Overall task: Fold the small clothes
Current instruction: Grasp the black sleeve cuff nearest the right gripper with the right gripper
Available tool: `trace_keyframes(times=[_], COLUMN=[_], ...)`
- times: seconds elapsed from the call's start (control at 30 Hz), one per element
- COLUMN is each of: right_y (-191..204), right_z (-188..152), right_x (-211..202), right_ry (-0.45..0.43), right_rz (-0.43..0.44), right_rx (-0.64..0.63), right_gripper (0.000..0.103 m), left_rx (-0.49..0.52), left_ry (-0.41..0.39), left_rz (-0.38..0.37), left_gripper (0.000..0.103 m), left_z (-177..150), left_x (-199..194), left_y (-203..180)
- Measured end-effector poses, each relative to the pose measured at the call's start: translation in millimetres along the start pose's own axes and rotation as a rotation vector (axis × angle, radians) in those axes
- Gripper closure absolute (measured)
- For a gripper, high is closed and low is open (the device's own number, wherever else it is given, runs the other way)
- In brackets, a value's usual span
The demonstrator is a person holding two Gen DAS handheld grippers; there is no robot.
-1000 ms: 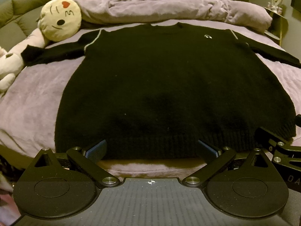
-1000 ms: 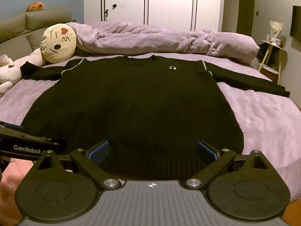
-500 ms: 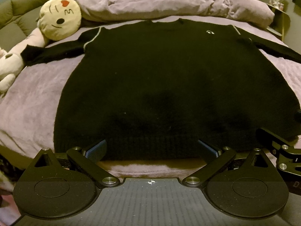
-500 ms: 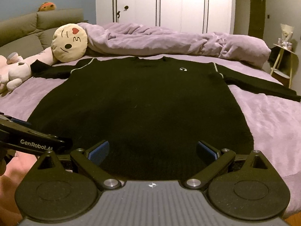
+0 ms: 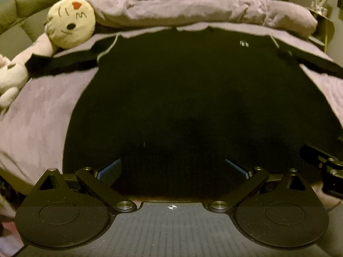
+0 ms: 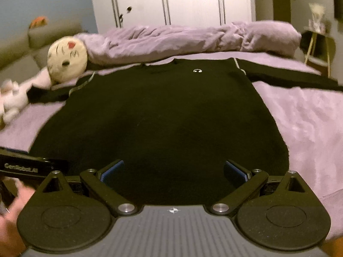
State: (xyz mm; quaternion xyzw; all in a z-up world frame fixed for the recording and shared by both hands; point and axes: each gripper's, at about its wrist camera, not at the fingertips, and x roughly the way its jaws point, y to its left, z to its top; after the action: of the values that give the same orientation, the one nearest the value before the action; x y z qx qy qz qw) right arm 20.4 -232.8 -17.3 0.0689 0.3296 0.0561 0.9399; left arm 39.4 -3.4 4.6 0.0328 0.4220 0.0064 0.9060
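Observation:
A black long-sleeved sweater (image 5: 193, 98) (image 6: 163, 115) lies flat on the purple bed, neck away from me and both sleeves spread sideways. It carries a small white logo (image 6: 197, 70) on the chest. My left gripper (image 5: 173, 168) hovers open over the sweater's hem, left of its middle, with nothing between the blue pads. My right gripper (image 6: 173, 169) is open too, above the hem's right half. Each gripper's body shows at the edge of the other's view.
A round cream plush face (image 5: 70, 24) and a white plush toy (image 5: 10, 79) lie at the bed's left. A bunched purple duvet (image 6: 193, 40) runs along the far side. A side table (image 6: 317, 42) stands at the right, a white wardrobe (image 6: 171, 2) behind.
Both grippers have moved forward over the hem, which now sits lower in both views. The right view has swung to the right. The sweater lies as it did.

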Motion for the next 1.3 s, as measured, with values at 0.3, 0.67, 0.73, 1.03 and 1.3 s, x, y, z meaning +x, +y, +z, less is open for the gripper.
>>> trace_keyframes(times=[0.3,0.67,0.73,1.03,1.3], right_y=[-106.8,-209.1,-240.7,-433.4,-499.7], right_z=[29.9,11.2,30.7,119.5,134.8], right_x=[57.3,71.4,58.0,80.1,150.5], right_ry=[0.048,0.063,-0.034,-0.266,-0.298], right_rz=[0.072,0.389,0.327,-0.210,-0.288], right_rx=[0.395,0.695,0.696,0.861,1.079], right_gripper=[0.004,0.008,0.011,0.051,0.068], left_rx=[-0.023,-0.097,-0.107,-0.261,-0.286], left_ry=[-0.051,0.035,0.094,0.122,0.135], left_rz=[0.020,0.116,0.102,0.023,0.013], left_gripper=[0.000,0.000,0.000,0.000,0.000], left_z=[68.6,105.1,103.9,83.5,87.7], left_x=[41.9,130.8,143.1,153.9,156.6], left_y=[-16.7,-27.5,-26.2,-7.6,-10.4])
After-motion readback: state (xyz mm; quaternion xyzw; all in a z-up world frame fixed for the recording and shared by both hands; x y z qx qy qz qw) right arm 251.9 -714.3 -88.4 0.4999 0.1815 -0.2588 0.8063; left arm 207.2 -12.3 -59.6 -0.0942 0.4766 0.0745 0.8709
